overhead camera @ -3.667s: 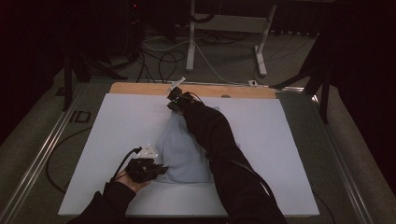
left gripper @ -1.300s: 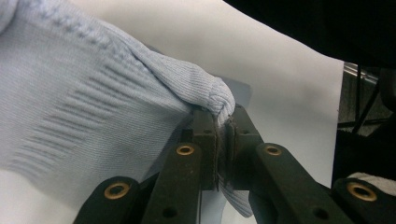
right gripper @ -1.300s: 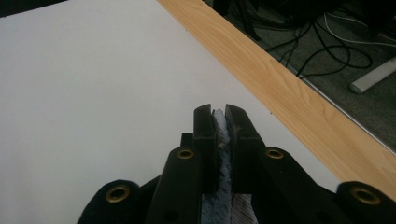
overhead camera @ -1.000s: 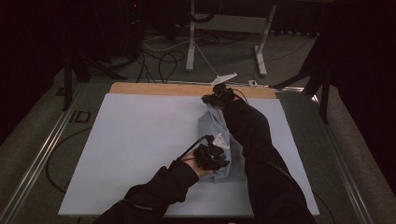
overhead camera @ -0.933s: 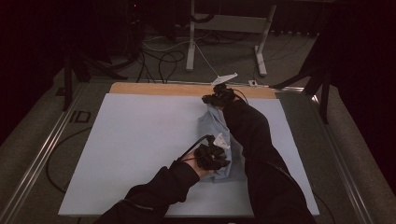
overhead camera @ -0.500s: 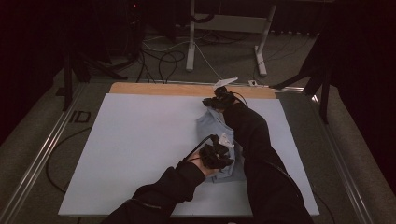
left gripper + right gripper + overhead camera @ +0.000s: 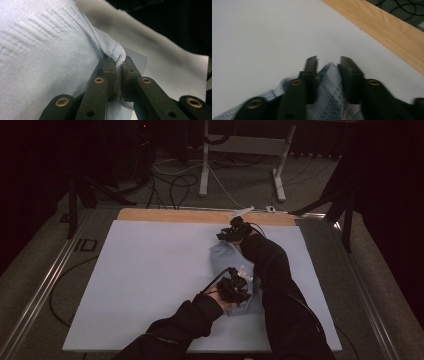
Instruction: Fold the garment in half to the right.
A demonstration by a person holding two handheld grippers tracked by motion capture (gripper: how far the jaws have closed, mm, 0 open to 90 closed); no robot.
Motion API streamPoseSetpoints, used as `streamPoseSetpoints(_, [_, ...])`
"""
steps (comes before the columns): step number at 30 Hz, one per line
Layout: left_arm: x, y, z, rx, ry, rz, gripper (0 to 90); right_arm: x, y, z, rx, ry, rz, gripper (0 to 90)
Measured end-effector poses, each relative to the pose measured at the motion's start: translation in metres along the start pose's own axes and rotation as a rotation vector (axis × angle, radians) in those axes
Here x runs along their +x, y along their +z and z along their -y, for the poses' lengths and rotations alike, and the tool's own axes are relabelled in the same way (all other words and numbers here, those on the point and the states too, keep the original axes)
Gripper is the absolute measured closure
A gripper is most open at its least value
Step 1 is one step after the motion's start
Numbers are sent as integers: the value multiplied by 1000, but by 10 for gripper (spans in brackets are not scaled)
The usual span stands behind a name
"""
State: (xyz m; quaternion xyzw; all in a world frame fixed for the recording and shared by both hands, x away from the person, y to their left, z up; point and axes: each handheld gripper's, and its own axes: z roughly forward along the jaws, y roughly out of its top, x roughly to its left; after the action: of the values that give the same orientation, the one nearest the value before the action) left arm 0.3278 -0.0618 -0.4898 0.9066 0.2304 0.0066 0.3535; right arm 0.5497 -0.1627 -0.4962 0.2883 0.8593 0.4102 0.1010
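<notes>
A light blue knitted cloth (image 7: pixel 222 260) lies folded on the right half of the white mat (image 7: pixel 150 270). My left gripper (image 7: pixel 235 287) rests on the cloth's near part. In the left gripper view, my left gripper (image 7: pixel 119 65) is shut on a bunched fold of the cloth (image 7: pixel 45 50). My right gripper (image 7: pixel 232 232) is at the cloth's far end, close to the wooden strip (image 7: pixel 170 215). In the right gripper view, my right gripper (image 7: pixel 329 61) has its jaws apart, and a peak of the cloth (image 7: pixel 329 85) rises loosely between them. That view is blurred.
The mat's left half is bare. A wooden strip (image 7: pixel 387 27) borders the far edge of the white surface (image 7: pixel 262 37). Beyond the table stand a white frame (image 7: pixel 240 150) and floor cables (image 7: pixel 170 185). Metal rails run along both table sides.
Since 3.7 s ago the cloth was carried from the mat's middle to the right and folded narrower, both grippers moving with it. Over the last second both hands barely shift.
</notes>
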Motion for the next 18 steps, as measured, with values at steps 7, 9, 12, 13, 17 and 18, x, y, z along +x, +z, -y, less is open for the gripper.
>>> streamPoseSetpoints(7, [-1, 3, -1, 7, 8, -15, 843, -3, -16, -6, 9, 3, 16, 350])
streamPoseSetpoints(9, [-2, 4, -1, 13, 9, -11, 832, -4, -25, -9, 17, -3, 25, 323])
streamPoseSetpoints(12, [-5, 6, -3, 18, 18, 2, 816, -3, -32, -12, 11, -13, 38, 295])
streamPoseSetpoints(13, [-6, 6, -4, 18, 20, 5, 802, -2, -34, -13, 13, -10, 40, 274])
streamPoseSetpoints(17, [-9, 8, -6, 11, 24, 17, 727, -2, -40, -18, 8, 5, 52, 168])
streamPoseSetpoints(18, [-11, 8, -7, 11, 33, 16, 697, -2, -41, -19, 2, 8, 52, 165])
